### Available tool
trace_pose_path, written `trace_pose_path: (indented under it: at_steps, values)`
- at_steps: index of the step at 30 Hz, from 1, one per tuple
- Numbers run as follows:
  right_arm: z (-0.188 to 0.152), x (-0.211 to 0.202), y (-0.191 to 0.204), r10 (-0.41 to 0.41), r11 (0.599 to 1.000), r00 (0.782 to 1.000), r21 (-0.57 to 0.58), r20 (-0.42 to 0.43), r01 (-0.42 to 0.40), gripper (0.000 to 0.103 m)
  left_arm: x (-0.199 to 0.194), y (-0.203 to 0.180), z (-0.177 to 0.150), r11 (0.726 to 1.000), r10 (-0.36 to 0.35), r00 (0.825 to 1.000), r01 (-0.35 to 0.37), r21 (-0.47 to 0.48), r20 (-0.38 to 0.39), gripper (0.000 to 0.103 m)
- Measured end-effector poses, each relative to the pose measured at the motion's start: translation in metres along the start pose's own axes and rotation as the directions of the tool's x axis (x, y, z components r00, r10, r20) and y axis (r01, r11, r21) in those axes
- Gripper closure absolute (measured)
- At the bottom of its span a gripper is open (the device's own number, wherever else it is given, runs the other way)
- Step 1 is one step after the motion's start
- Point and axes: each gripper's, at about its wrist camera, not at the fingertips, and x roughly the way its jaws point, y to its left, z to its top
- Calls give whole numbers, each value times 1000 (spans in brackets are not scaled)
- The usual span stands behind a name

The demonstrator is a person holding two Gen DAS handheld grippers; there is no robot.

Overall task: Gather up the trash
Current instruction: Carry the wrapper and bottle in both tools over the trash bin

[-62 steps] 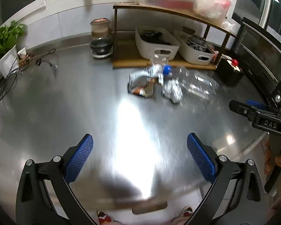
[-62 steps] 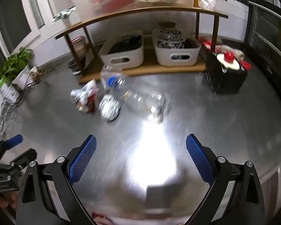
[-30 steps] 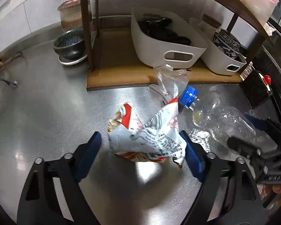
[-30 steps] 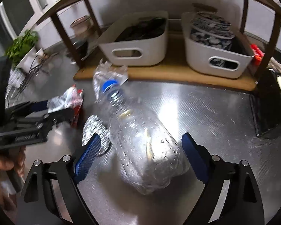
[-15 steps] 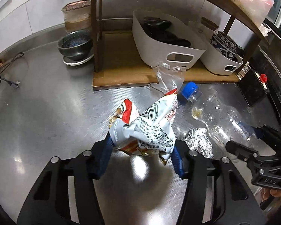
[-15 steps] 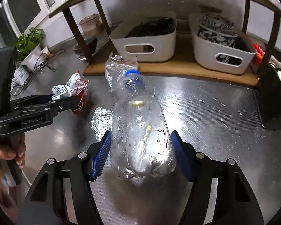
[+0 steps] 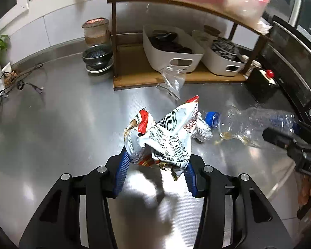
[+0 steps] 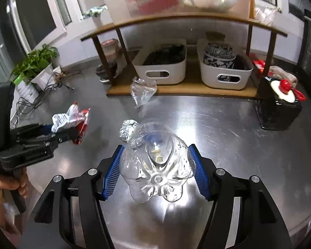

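A crumpled white and red snack wrapper (image 7: 165, 137) sits between the blue pads of my left gripper (image 7: 155, 161), lifted off the steel counter (image 7: 72, 124). The jaws are closing on it. My right gripper (image 8: 157, 151) is shut on a clear plastic bottle (image 8: 155, 166), base towards the camera, blue cap pointing away. The left wrist view shows the same bottle (image 7: 248, 124) held level at the right. A foil ball (image 8: 127, 131) lies on the counter just beyond the bottle. A clear plastic bag (image 8: 143, 93) stands by the shelf's front edge.
A wooden shelf (image 8: 176, 91) at the back carries two white bins (image 8: 165, 72). A black box with a red knob (image 8: 280, 108) stands right, an oven (image 7: 296, 66) beyond it. Dark bowls (image 7: 97, 58), cables (image 7: 20, 83) and a potted plant (image 8: 37, 66) sit left.
Both grippers have closed on their items and lifted them off the counter, drawing back from the shelf. The bottle has tipped so its base faces the right camera.
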Motion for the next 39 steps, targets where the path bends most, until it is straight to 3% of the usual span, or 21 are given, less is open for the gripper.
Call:
trace_pose_path:
  at_steps: [10,22,33,39]
  values:
    - [-44,-78,38,31,999,999,-17,41,-31,39,-83,-16,-63,999,-8,999,7,32,32,59]
    - [-128,-137,68,97,995,995,-9,-34,-97,39,-132,-19,-163,999,-46,999,46,-4,-3,59]
    - [-208,-90,74,103,994,969,60,-226,-91,39,-103,-17,-247,995,-95,986,88,-53,-137,59]
    - [-246,-44,75,54,997,948,68,-315,-34,39,-54,-19,-287,995,-87,963,71,-71,-257,59]
